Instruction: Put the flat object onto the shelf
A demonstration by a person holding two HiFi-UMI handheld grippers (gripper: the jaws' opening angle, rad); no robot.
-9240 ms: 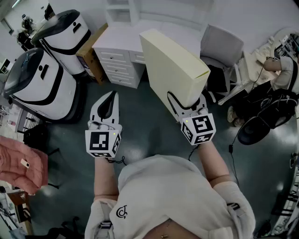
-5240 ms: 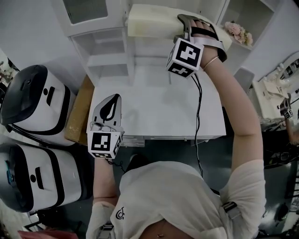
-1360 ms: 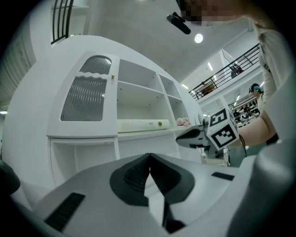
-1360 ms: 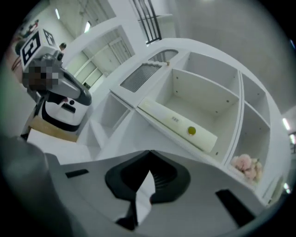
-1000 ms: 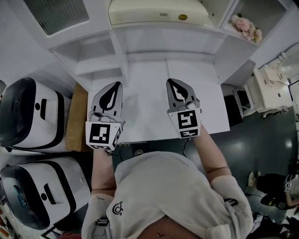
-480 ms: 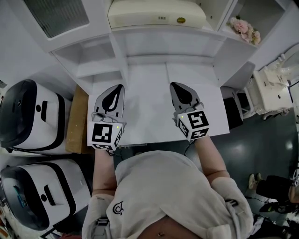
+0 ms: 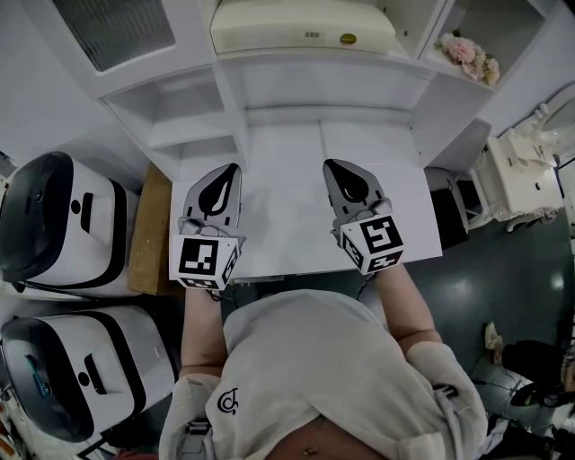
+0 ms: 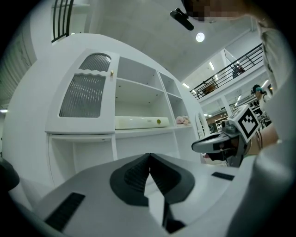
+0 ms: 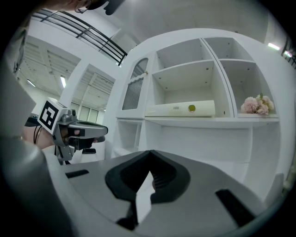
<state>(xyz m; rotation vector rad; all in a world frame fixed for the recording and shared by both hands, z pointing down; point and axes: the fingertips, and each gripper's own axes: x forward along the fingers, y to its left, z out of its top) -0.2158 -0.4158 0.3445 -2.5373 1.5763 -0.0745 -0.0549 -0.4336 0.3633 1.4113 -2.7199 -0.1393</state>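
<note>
The flat cream box (image 7: 301, 25) lay on the white shelf (image 7: 323, 61). The left gripper (image 7: 230, 171) and the right gripper (image 7: 331, 167) were both squeezed closed and empty, over the white desk (image 7: 286, 171).

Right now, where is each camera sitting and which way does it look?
Head view: on the person's head, looking steeply down at the white desk; shows arms, left gripper, right gripper.
Left gripper view: on the left gripper, looking along its shut jaws at the shelves; right gripper shows at right.
Right gripper view: on the right gripper, facing the shelves too; left gripper shows at left.
Shared: all see the flat object on a shelf.
</note>
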